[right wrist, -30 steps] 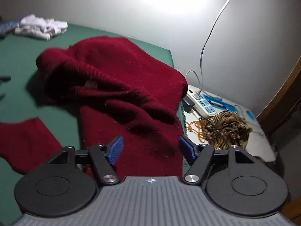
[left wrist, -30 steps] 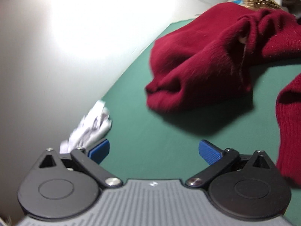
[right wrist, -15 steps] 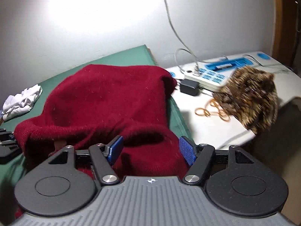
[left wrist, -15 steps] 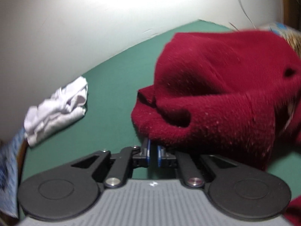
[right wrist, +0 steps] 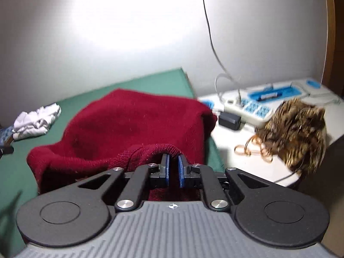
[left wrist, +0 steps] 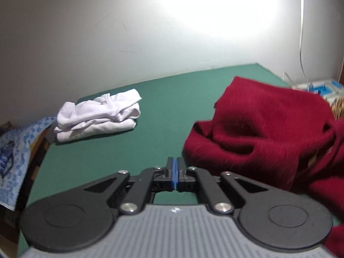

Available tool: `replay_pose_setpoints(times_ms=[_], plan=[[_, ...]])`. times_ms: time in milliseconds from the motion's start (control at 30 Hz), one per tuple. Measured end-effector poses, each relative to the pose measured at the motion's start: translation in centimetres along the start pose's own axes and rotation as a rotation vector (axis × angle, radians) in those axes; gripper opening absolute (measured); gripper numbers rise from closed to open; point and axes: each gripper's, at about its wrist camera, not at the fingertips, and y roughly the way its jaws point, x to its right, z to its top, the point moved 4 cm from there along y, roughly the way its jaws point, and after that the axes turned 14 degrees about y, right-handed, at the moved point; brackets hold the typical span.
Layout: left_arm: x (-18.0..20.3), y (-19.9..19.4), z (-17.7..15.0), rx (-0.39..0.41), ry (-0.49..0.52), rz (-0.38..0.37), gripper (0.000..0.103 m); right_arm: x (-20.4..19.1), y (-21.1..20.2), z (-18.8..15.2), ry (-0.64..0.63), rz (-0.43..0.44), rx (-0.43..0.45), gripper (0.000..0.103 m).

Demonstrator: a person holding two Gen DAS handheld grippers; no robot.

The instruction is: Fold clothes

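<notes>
A dark red knitted sweater (left wrist: pixel 264 129) lies bunched on the green table (left wrist: pixel 129 150); it also shows in the right wrist view (right wrist: pixel 129 124). My left gripper (left wrist: pixel 174 161) is shut with its pads together, just left of the sweater's edge, and no cloth shows between them. My right gripper (right wrist: pixel 173 161) is nearly closed on the sweater's ribbed hem (right wrist: pixel 154 150), which drapes over its fingertips.
A folded white garment (left wrist: pixel 101 114) lies at the table's far left by the wall. A blue patterned cloth (left wrist: pixel 15 150) hangs off the left edge. Right of the table is a white surface with a power strip (right wrist: pixel 253 107), adapter, cables and a brown fuzzy item (right wrist: pixel 298 129).
Both grippers went from open to closed. The left one closed at the sweater's edge, then came away to its left. The right one closed on the hem.
</notes>
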Motion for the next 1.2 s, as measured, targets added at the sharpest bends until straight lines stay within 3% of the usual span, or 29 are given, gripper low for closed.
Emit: replay_pose_setpoints(times_ms=[67, 133, 200, 333, 433, 500, 533, 567, 600, 633, 667, 833, 933, 1033, 1100, 1200], plan=[[1.0, 0.3, -1.4, -0.016, 0.081, 0.035, 0.019, -0.1, -0.8, 0.3, -0.006, -0.007, 0.025, 0.006], [2.7, 0.5, -2.2, -0.003, 0.201, 0.077, 0.044, 0.1, -1.5, 0.3, 0.003, -0.008, 0.029, 0.004], [4.8, 0.8, -2.4, 0.037, 0.320, 0.093, 0.061, 0.1, -2.0, 0.2, -0.004, -0.012, 0.022, 0.000], [9.4, 1.6, -2.3, 0.116, 0.543, 0.106, 0.068, 0.3, -3.0, 0.0, -0.017, -0.020, 0.009, 0.002], [12.2, 2.4, -1.6, 0.140, 0.615, 0.069, 0.068, 0.1, -3.7, -0.9, -0.071, -0.040, 0.005, 0.014], [13.2, 2.7, -0.8, 0.151, 0.614, 0.048, 0.066, -0.2, -4.1, -1.8, -0.117, -0.042, 0.002, 0.024], [13.3, 3.2, -0.3, 0.143, 0.600, 0.059, 0.056, -0.4, -4.3, -2.1, -0.140, -0.044, 0.005, 0.039], [13.4, 3.6, 0.2, 0.135, 0.586, 0.071, 0.049, -0.6, -4.4, -2.5, -0.164, -0.045, 0.009, 0.046], [13.4, 4.0, 0.6, 0.126, 0.571, 0.082, 0.027, -0.7, -4.6, -2.9, -0.187, -0.047, 0.013, 0.056], [13.0, 4.4, 1.2, 0.107, 0.545, 0.089, 0.012, -0.9, -4.6, -3.2, -0.211, -0.052, 0.013, 0.063], [12.5, 4.5, 1.8, 0.100, 0.511, 0.092, 0.012, -1.1, -4.5, -3.4, -0.235, -0.050, 0.009, 0.068], [7.9, 0.5, 4.4, 0.150, 0.266, 0.079, 0.011, -2.2, -2.7, -4.4, -0.354, -0.040, -0.027, 0.071], [5.6, -1.5, 4.3, 0.121, 0.178, 0.050, 0.011, -2.9, -1.2, -4.4, -0.372, -0.030, -0.035, 0.071], [4.7, -2.8, 3.3, 0.055, 0.139, 0.042, 0.011, -3.8, 0.8, -4.2, -0.400, -0.031, -0.047, 0.071], [4.4, -3.0, 2.1, -0.035, 0.106, 0.030, 0.011, -4.3, 2.5, -4.2, -0.422, -0.043, -0.073, 0.072], [3.7, -3.1, 0.4, -0.130, 0.006, -0.004, 0.009, -4.7, 4.0, -4.3, -0.398, -0.042, -0.120, 0.072]])
